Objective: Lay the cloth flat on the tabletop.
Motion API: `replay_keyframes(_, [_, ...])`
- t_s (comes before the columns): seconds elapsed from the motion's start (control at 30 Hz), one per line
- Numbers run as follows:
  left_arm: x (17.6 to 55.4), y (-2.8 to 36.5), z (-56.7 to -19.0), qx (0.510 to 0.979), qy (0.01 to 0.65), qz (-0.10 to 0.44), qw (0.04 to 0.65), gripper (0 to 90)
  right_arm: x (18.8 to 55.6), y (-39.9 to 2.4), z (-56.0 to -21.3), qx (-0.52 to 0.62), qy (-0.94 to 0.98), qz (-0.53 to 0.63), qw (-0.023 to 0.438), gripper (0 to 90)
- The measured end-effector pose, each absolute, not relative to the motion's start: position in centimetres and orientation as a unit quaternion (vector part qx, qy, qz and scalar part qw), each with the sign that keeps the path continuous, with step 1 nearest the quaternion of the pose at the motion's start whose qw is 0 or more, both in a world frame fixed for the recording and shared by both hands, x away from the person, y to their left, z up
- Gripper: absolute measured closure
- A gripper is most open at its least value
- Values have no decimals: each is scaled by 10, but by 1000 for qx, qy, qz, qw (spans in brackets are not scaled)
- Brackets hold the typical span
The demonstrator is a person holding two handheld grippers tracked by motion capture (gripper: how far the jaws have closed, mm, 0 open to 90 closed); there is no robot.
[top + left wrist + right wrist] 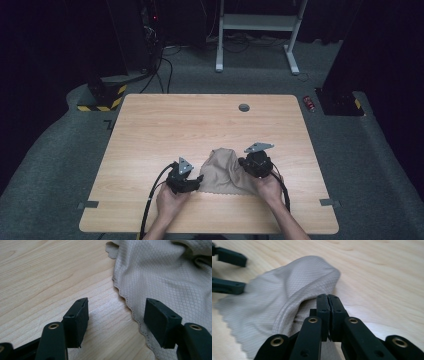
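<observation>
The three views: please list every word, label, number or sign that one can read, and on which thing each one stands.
No text can be read in any view.
Cloth: a woven grid pattern, no label or print.
Table: plain wood grain, no marking.
Gripper jaws, left and right: black, with screws, no lettering.
Small red thing on the floor: any print on it is too small to read.

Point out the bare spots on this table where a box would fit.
The whole far half of the table, from the cloth back to the grommet hole, is bare. So are the strips along the left and right edges. The near middle is crowded: cloth, left tongs, right tongs.
</observation>
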State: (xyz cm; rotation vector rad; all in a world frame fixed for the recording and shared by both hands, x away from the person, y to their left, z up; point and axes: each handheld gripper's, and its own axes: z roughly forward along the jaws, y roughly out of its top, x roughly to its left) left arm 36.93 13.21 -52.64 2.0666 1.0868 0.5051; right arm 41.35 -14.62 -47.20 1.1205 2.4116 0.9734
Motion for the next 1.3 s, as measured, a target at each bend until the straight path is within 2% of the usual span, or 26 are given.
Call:
replay_keyframes(0.13, [369, 132, -526, 804, 423, 197, 368, 366, 416, -152, -466, 400, 834, 336, 180, 878])
replay_keyframes(0.33, [369, 132, -526, 804, 424, 197, 367, 363, 403, -142, -461, 368, 841, 351, 182, 878])
replay_keyframes(0.47, [369, 132, -526, 804, 424, 197, 367, 362, 390, -120, -466, 323, 861, 361, 157, 875])
replay_keyframes(0.6, [369, 132, -526, 804, 424, 197, 367, 361, 379, -94, -489, 292, 882, 353, 110, 865])
replay_keyframes(0.67, [369, 132, -526, 804, 424, 197, 367, 361, 377, -86, -501, 281, 891, 341, 99, 839])
replay_keyframes(0.77, [369, 132, -526, 804, 424, 197, 367, 360, 376, -83, -507, 283, 893, 340, 86, 743])
replay_keyframes(0.8, [369, 132, -526, 804, 424, 197, 367, 359, 376, -83, -507, 283, 893, 340, 86, 743])
replay_keyframes(1.07, [369, 132, -526, 804, 425, 197, 367, 359, 375, -121, -469, 329, 849, 394, 129, 691])
replay_keyframes(1.3, [369, 132, -527, 803, 425, 197, 368, 359, 385, -131, -470, 369, 836, 388, 119, 578])
